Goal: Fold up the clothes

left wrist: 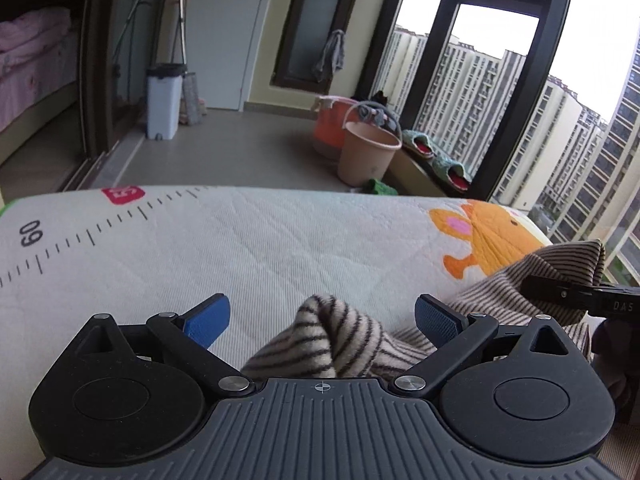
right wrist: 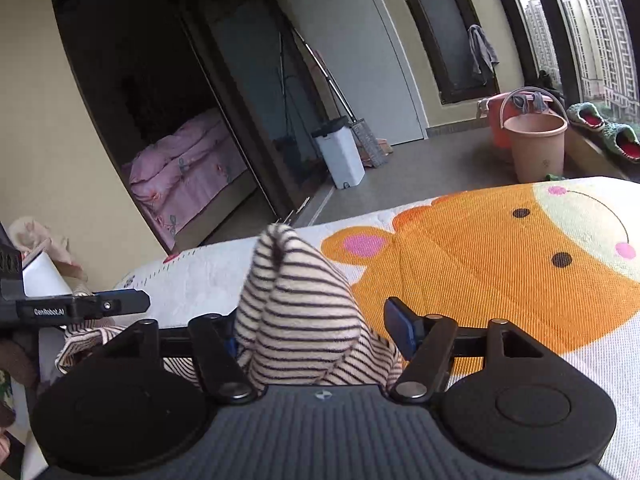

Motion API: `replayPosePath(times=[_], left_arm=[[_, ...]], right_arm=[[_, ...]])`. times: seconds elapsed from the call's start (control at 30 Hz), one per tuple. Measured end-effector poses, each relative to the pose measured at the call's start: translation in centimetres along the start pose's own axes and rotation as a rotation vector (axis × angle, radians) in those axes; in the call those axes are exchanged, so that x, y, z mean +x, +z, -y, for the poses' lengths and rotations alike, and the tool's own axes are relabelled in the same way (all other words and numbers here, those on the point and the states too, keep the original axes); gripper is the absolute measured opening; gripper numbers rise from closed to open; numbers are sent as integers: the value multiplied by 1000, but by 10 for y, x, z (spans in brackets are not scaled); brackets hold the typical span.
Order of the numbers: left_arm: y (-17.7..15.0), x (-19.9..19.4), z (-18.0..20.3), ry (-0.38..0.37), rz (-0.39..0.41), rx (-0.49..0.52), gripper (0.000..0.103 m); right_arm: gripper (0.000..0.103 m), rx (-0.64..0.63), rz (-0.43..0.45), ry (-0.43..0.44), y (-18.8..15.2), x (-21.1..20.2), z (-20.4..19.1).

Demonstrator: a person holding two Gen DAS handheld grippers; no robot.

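Striped garment (left wrist: 332, 336) bunches between the spread blue pads (left wrist: 208, 322) of the left gripper (left wrist: 322, 320), which stand released with cloth touching neither pad. Right gripper (right wrist: 316, 328) likewise stands parted around a raised fold of the same garment; contact with its fingers cannot be told. Beyond both fingertips lies the printed mat (left wrist: 240, 240).

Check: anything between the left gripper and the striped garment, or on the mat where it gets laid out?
Nothing visible. A fold of the striped garment already sits between the open fingers of the left gripper. The mat ahead shows only its print. The right gripper is open around another bunch.
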State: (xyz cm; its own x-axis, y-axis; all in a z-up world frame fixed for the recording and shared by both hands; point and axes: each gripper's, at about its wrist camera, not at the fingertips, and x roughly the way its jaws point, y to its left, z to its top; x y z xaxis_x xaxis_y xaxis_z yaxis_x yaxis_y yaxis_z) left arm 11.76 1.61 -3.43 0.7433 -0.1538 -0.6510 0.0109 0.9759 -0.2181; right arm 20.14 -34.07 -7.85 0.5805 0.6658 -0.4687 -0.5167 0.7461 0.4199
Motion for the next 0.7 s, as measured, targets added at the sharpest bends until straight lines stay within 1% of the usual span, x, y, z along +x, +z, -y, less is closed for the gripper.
replayPosePath(times=[0.07, 0.17, 0.2, 0.3, 0.37, 0.43, 0.5, 0.63, 0.7], left_arm=[[-5, -2, 0, -2, -16, -9, 101], [-6, -5, 1, 2, -31, -25, 102], [-5, -5, 3, 0, -41, -33, 102], [-12, -9, 8, -41, -71, -51, 103], [-18, -12, 11, -72, -90, -62, 103], [-23, -13, 15, -71, -83, -54, 103], [-24, -12, 15, -62, -68, -73, 103], [-25, -9, 16, -43, -21, -93, 103], [-25, -7, 15, -42, 8, -100, 103]], right_arm=[[73, -4, -3, 2, 0, -2, -2], [75, -21, -32, -25, -2, -3, -5], [77, -13, -44, -30, -3, -4, -5], [84, 65, -79, -7, -8, -8, 5], [86, 93, -74, 19, -14, -13, 10], [92, 96, -74, 40, -17, -14, 10], [97, 62, -78, 35, -19, -13, 4], [96, 3, -72, 1, -23, -14, -8], [96, 2, -62, -10, -24, -15, -10]])
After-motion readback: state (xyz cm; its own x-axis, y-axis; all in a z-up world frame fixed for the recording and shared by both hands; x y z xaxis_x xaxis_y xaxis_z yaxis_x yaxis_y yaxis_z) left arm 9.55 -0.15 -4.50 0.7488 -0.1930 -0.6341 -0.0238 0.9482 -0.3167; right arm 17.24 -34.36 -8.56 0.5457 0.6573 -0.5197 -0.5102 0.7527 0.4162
